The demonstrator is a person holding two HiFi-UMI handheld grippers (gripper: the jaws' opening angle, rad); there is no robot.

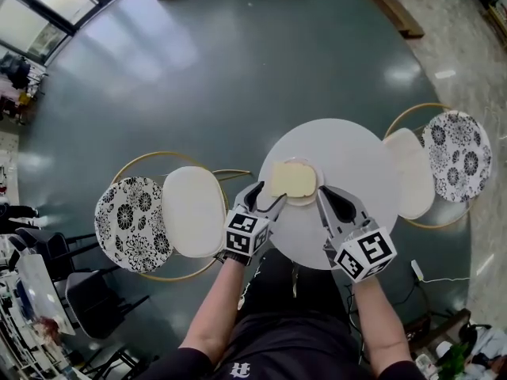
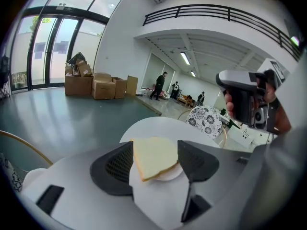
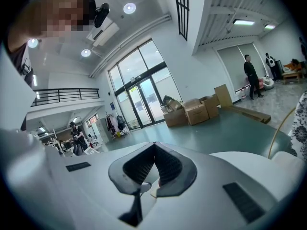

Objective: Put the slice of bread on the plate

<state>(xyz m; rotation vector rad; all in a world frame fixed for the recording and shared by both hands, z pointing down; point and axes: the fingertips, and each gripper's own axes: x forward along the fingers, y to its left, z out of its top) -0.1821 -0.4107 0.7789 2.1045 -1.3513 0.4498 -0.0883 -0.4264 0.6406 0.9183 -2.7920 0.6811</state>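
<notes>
On the white tabletop (image 1: 356, 157), the slice of bread (image 1: 293, 179) lies flat on the small plate (image 1: 306, 203), so the placing looks done. The left claw (image 1: 268, 196) stands wide open astride the slice, pads not pressing it, which suits a release. The right claw (image 3: 154, 146) is closed on nothing, idle beside the plate.

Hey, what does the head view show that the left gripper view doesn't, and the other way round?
Only the head view: the marker cube on the left gripper and the person's left forearm. Only the left gripper view: cardboard boxes beside the glass doors, and people standing far off. Both: the slice of bread on the small plate, the round white table, the left gripper's open jaws flanking the bread, and the right gripper.
</notes>
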